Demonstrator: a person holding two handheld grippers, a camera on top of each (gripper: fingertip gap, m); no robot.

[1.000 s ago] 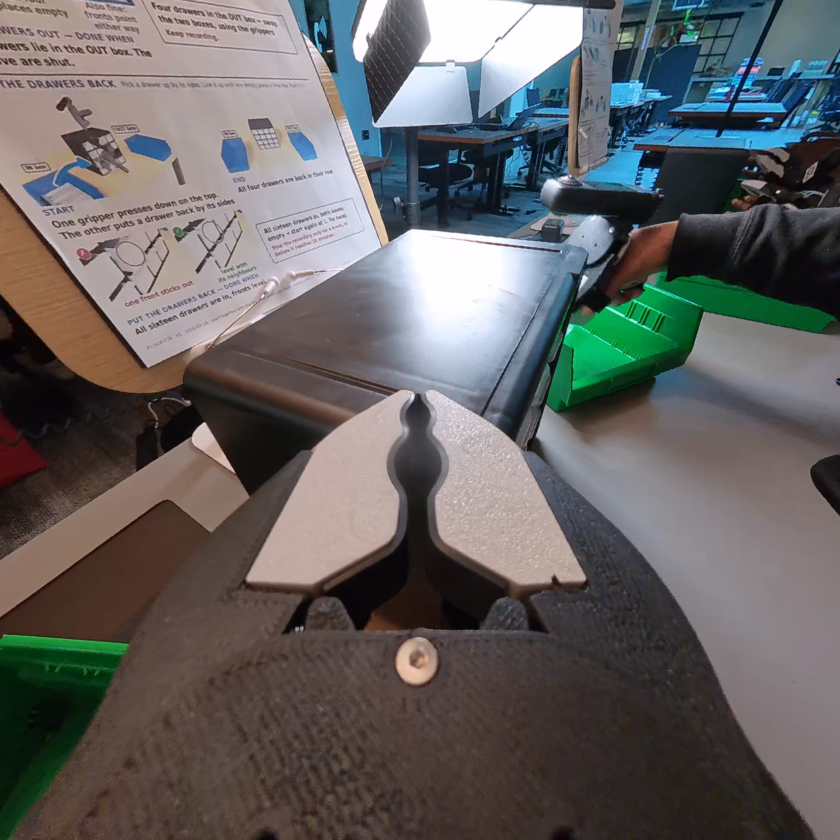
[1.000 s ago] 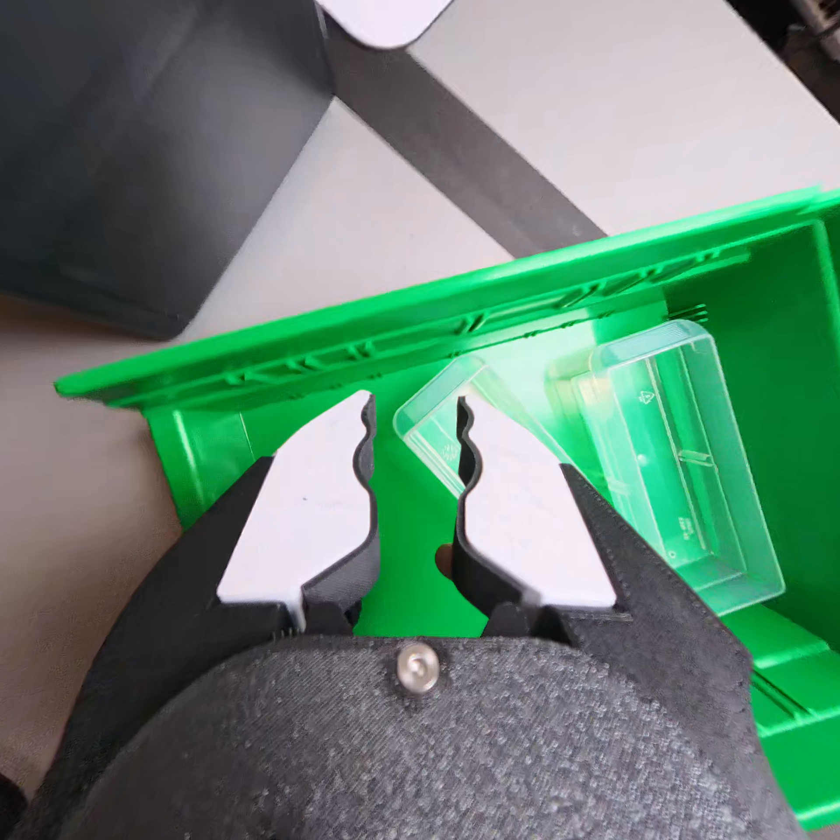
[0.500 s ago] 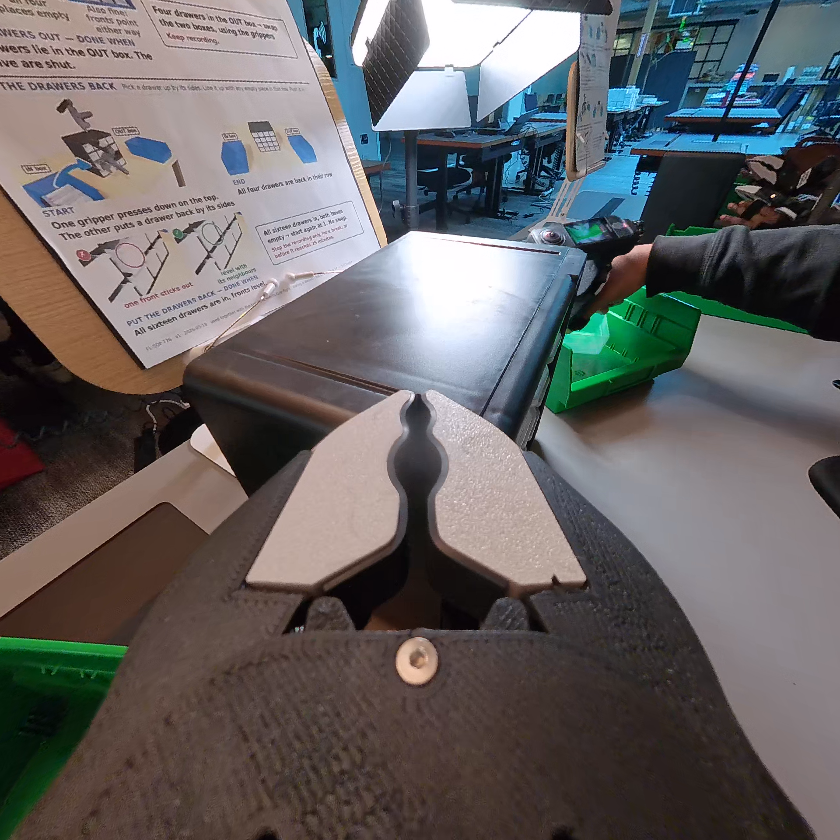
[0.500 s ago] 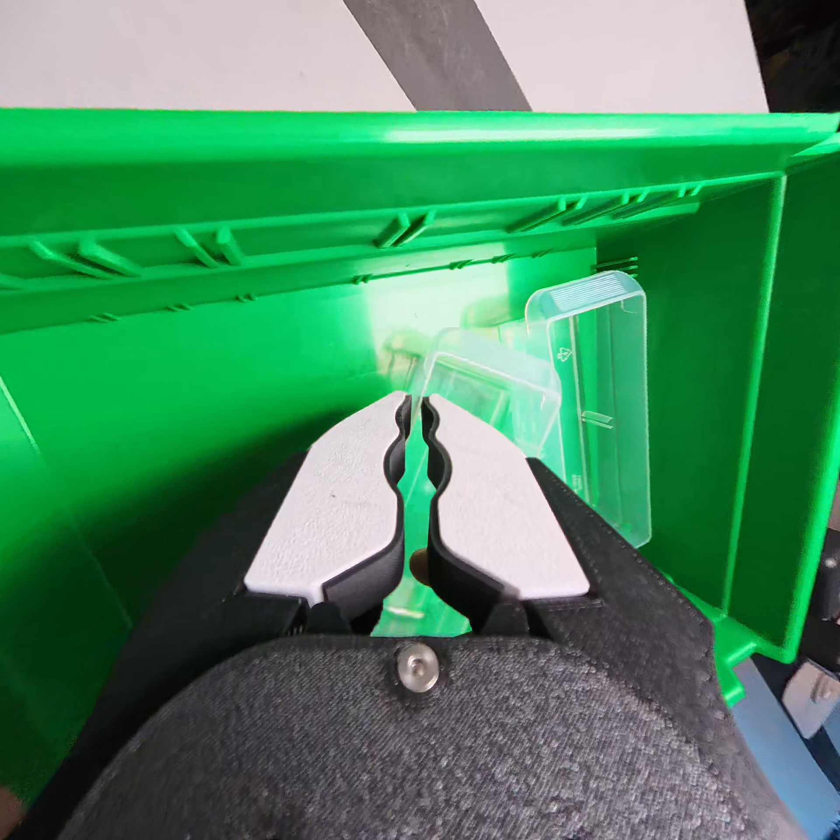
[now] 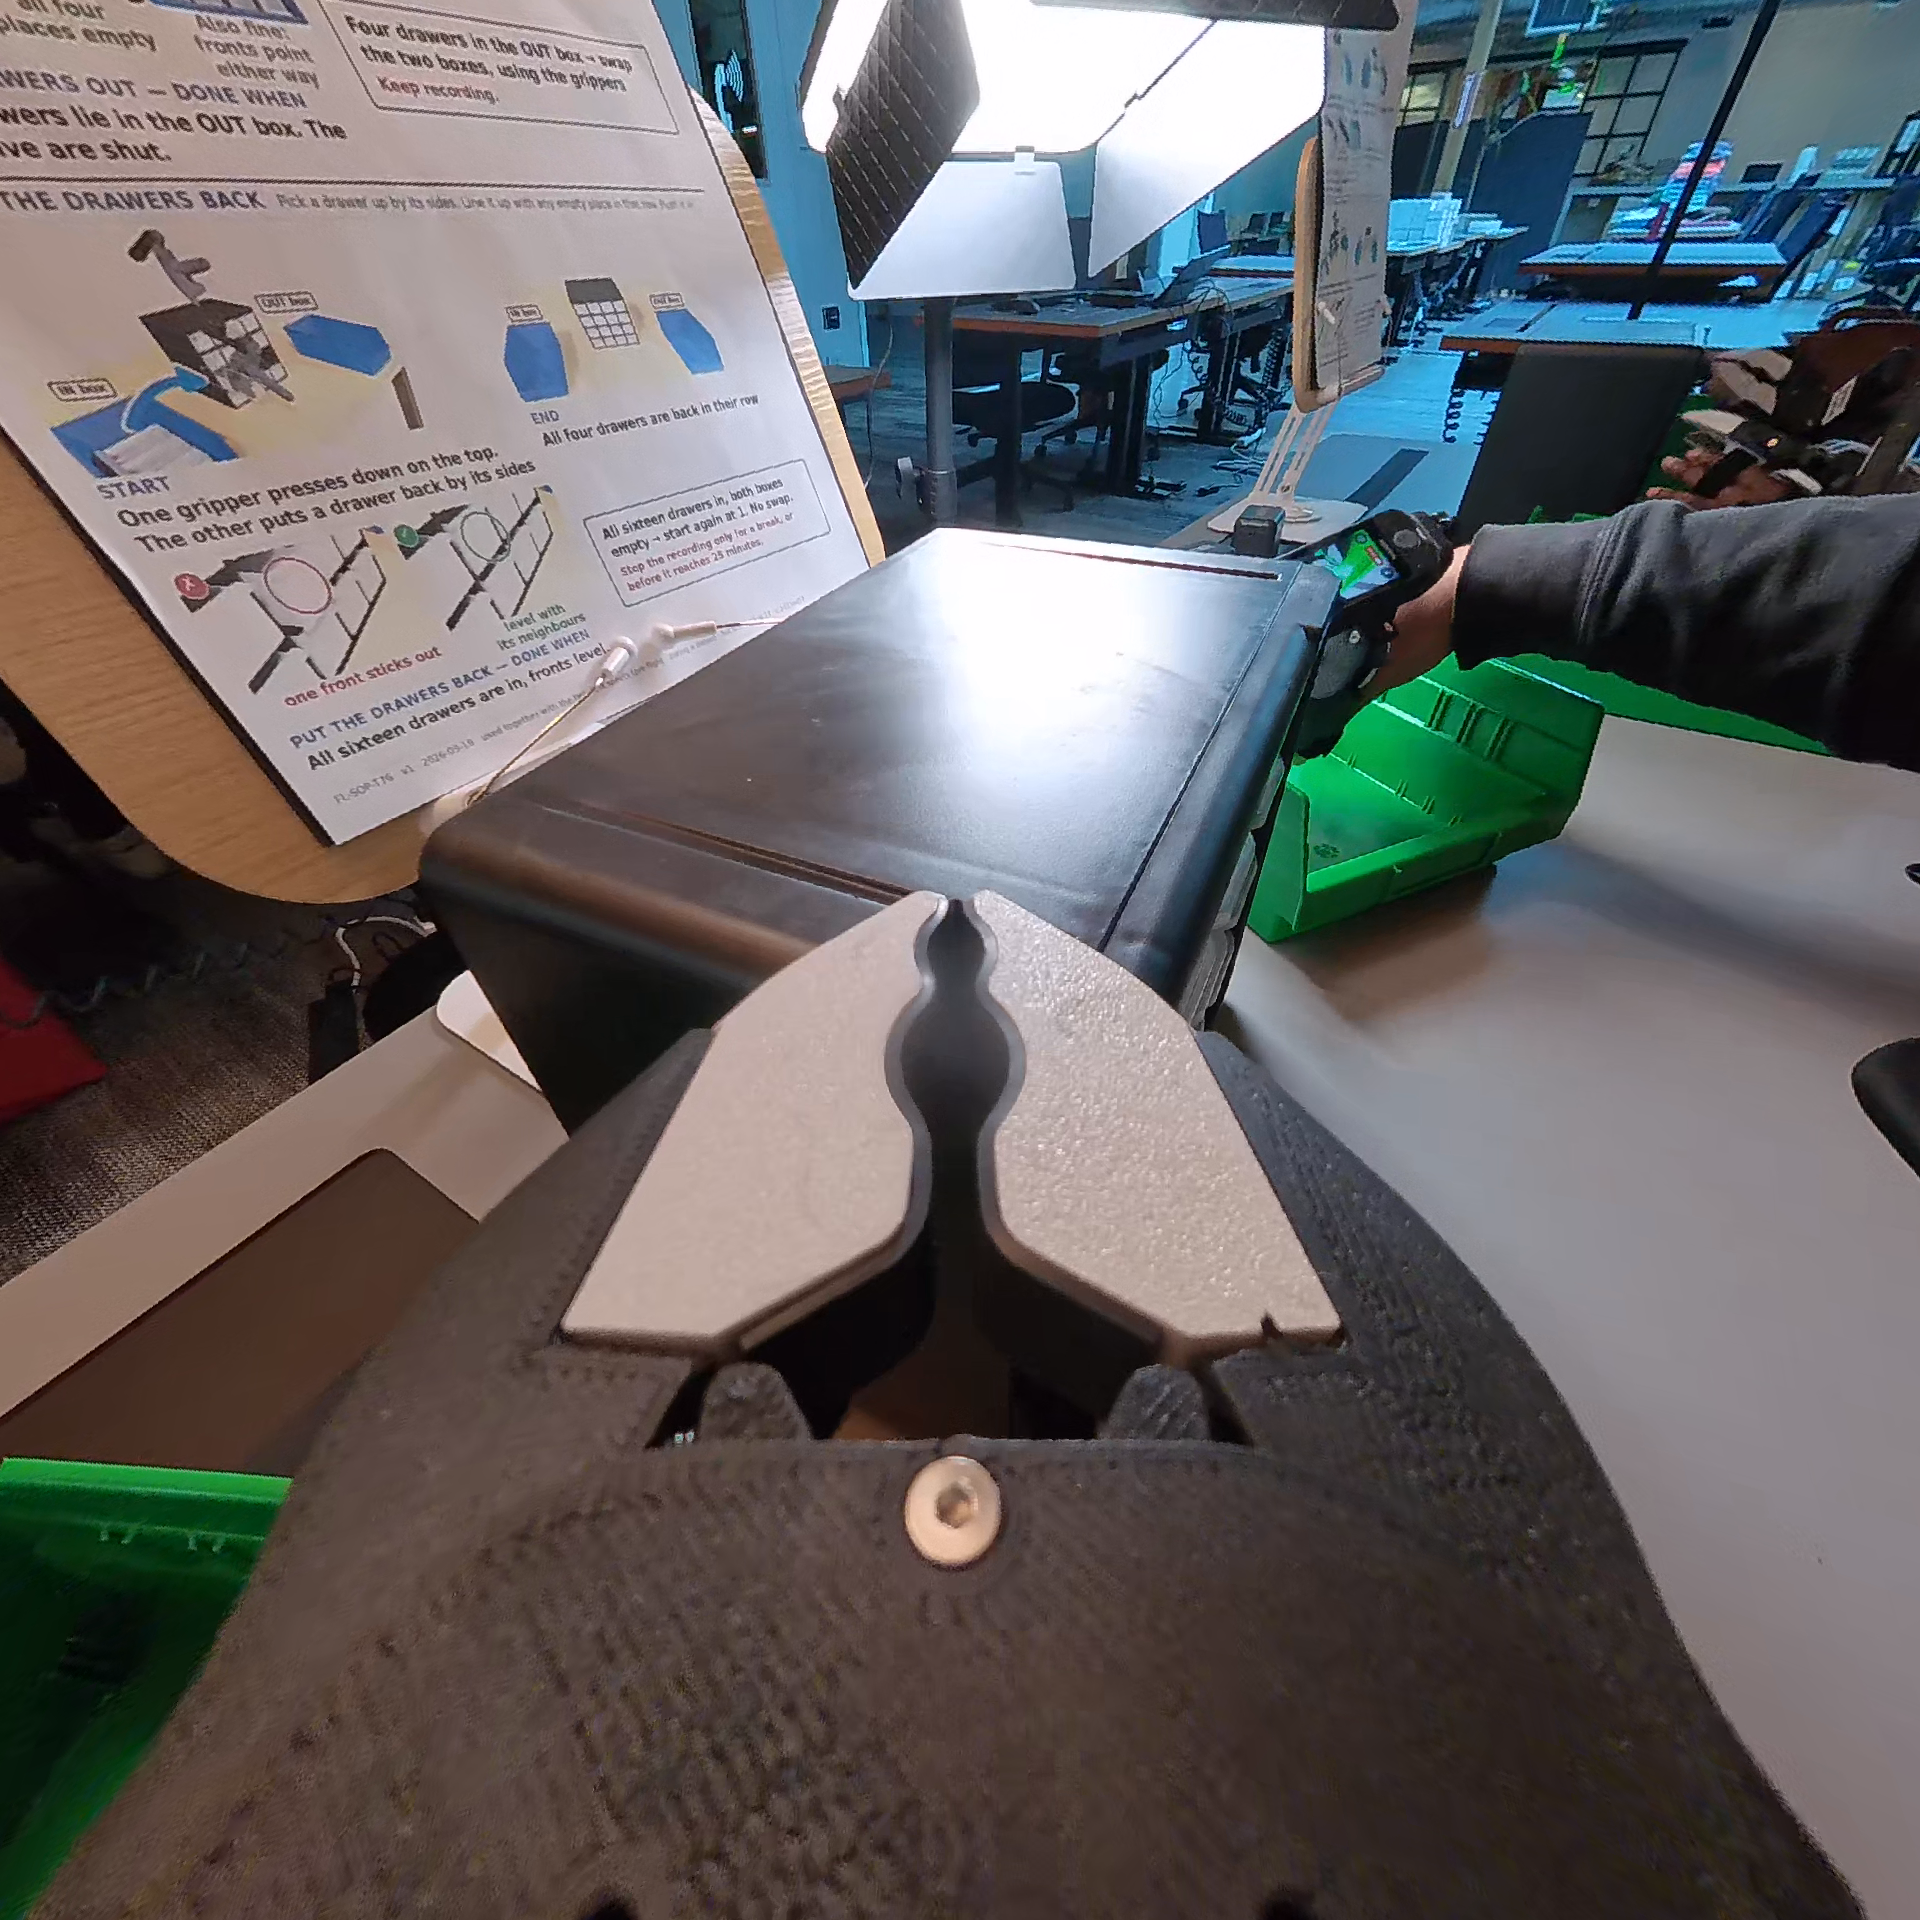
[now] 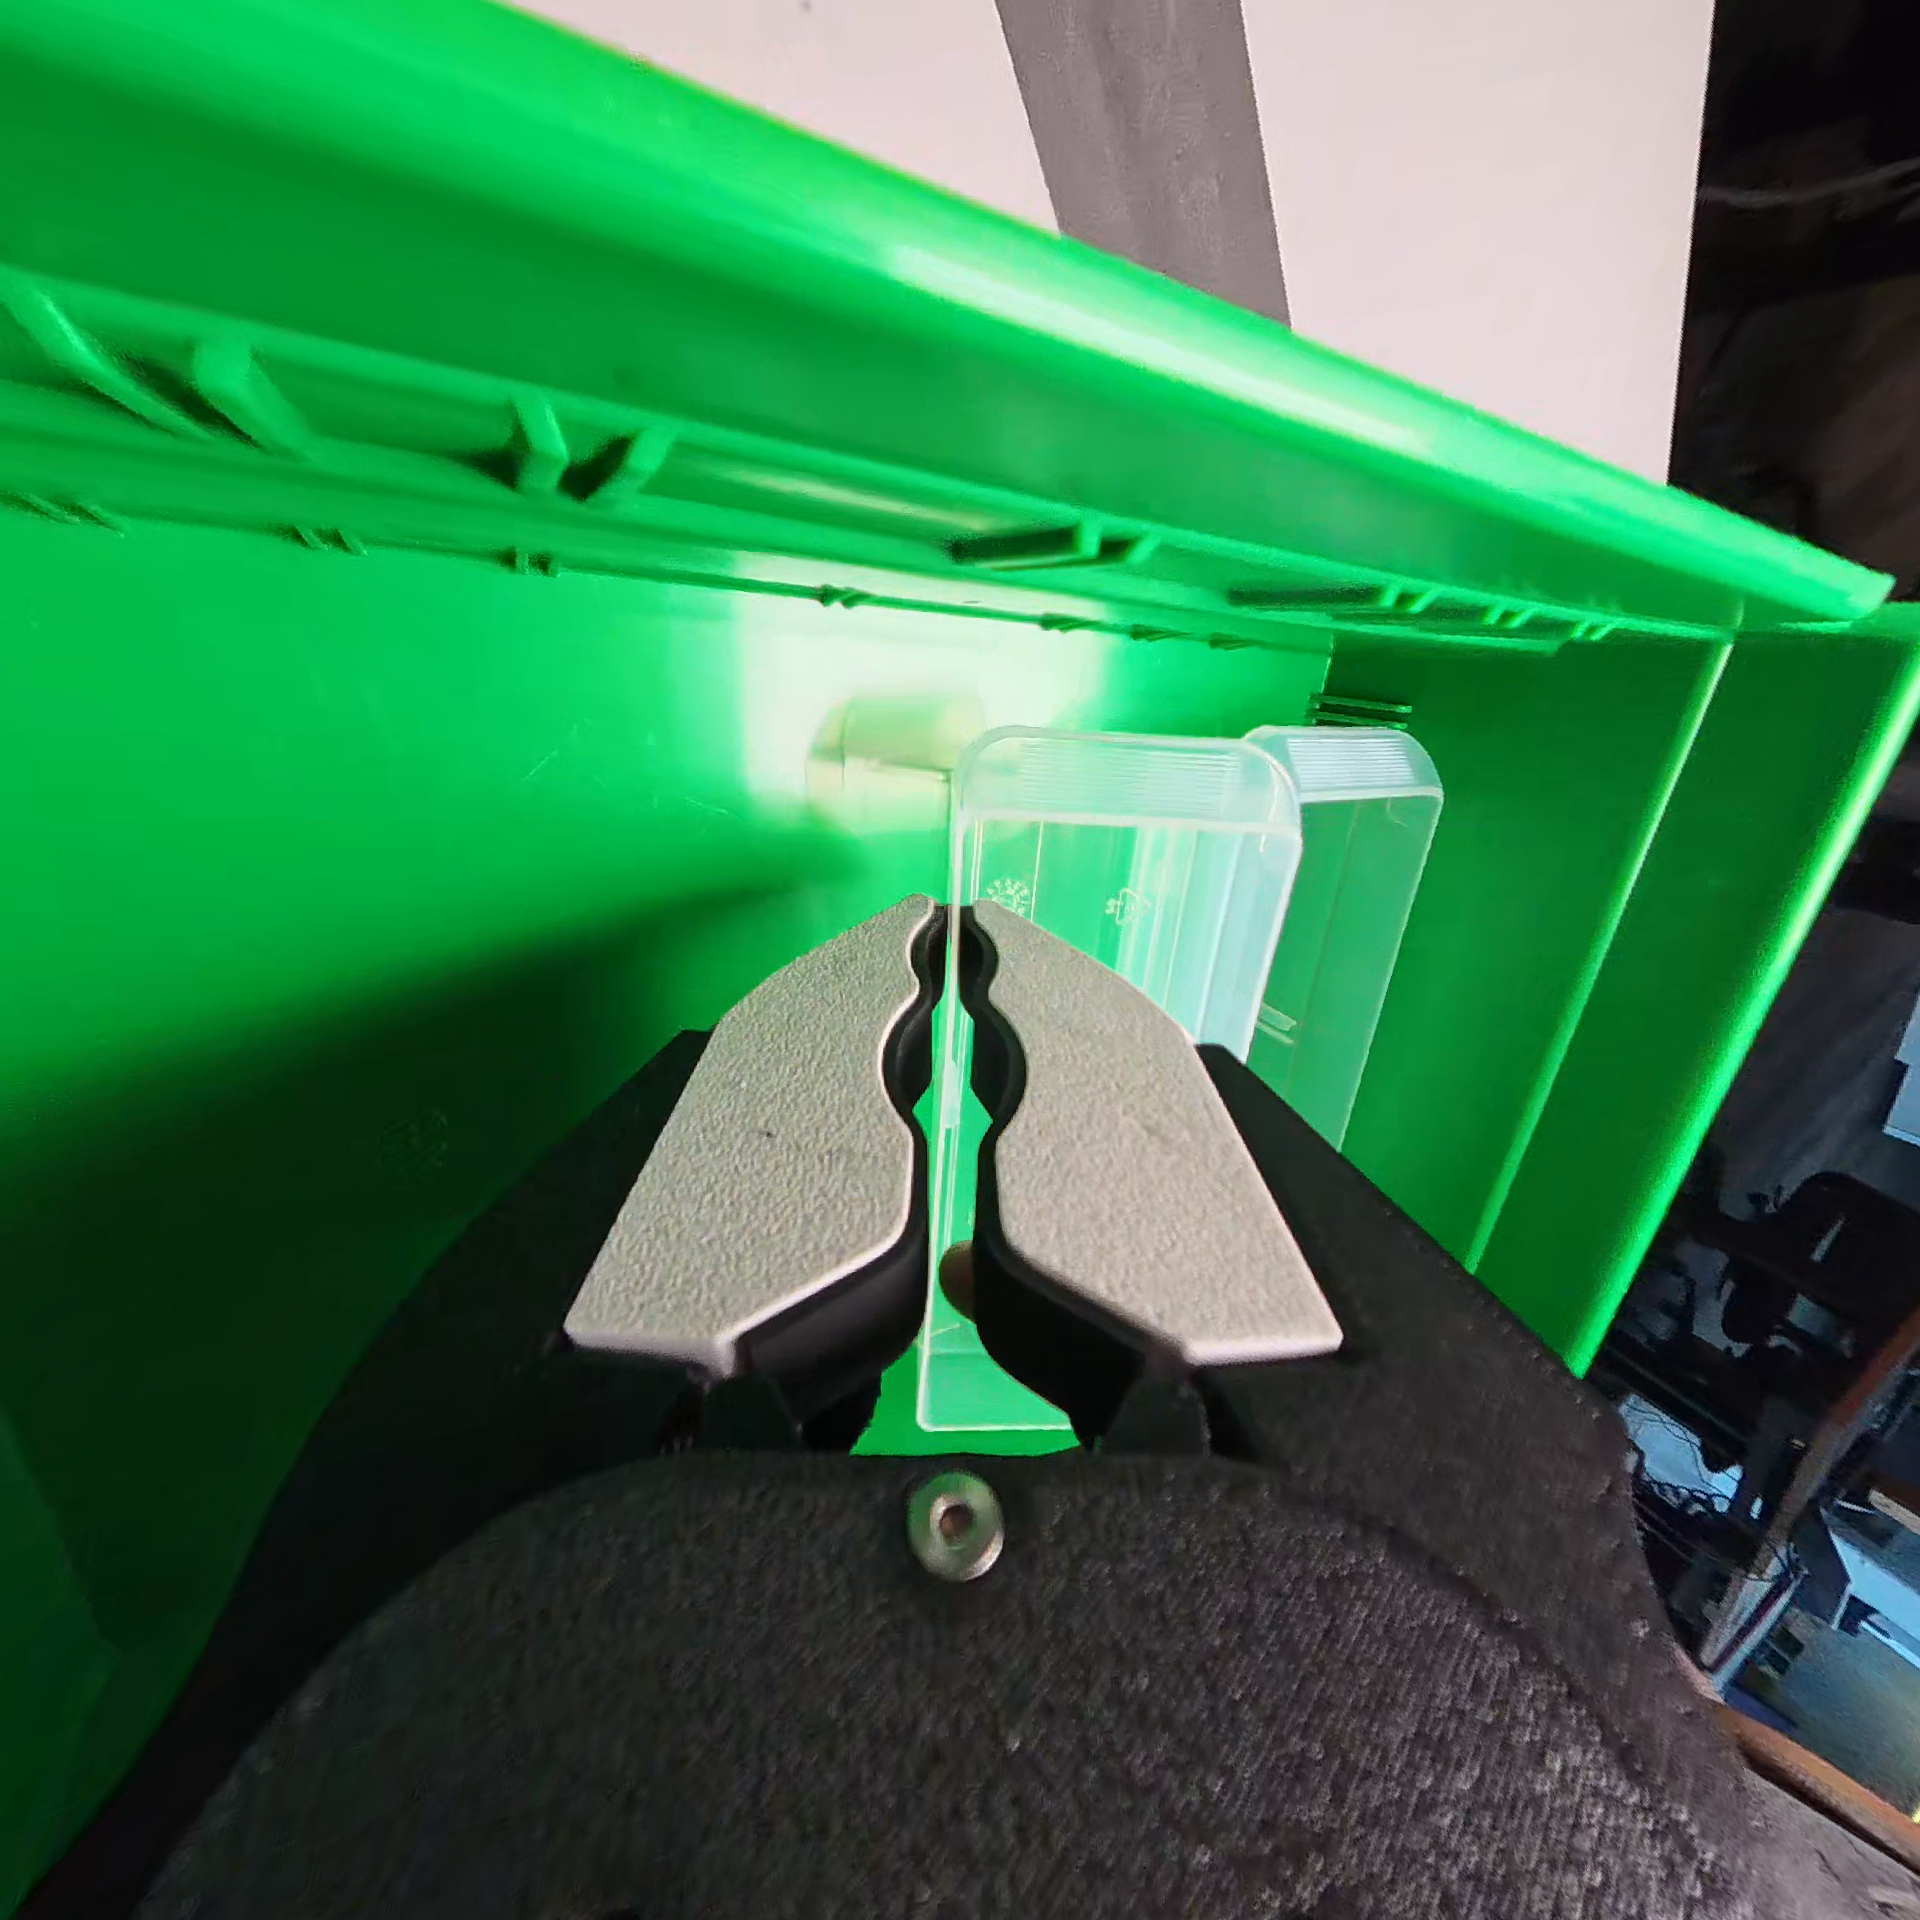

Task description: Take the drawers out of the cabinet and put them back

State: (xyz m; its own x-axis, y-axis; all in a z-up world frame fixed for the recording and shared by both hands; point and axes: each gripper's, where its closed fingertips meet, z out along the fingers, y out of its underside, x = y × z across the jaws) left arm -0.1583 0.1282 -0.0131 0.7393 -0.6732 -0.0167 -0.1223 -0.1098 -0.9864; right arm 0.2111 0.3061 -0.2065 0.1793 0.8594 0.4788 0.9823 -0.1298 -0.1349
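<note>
The black cabinet (image 5: pixel 935 727) stands ahead in the left wrist view, seen from above. My left gripper (image 5: pixel 954 914) is shut and empty, its tips at the cabinet's near top edge. My right gripper (image 6: pixel 951 914) is inside the green bin (image 6: pixel 416 831) and is shut on the side wall of a clear plastic drawer (image 6: pixel 1122 873). A second clear drawer (image 6: pixel 1371 894) lies behind it against the bin's right wall. In the left wrist view the right gripper (image 5: pixel 1361 623) shows at the cabinet's far right edge, over the same green bin (image 5: pixel 1423 790).
An instruction poster (image 5: pixel 364 364) on a wooden board leans left of the cabinet. Another green bin (image 5: pixel 94 1621) sits at the lower left. The grey table (image 5: pixel 1558 1143) stretches to the right. Lamps and office desks stand behind.
My right gripper went deeper into the green bin and closed on the clear drawer's wall, which now stands upright between the fingers. My left gripper has stayed put.
</note>
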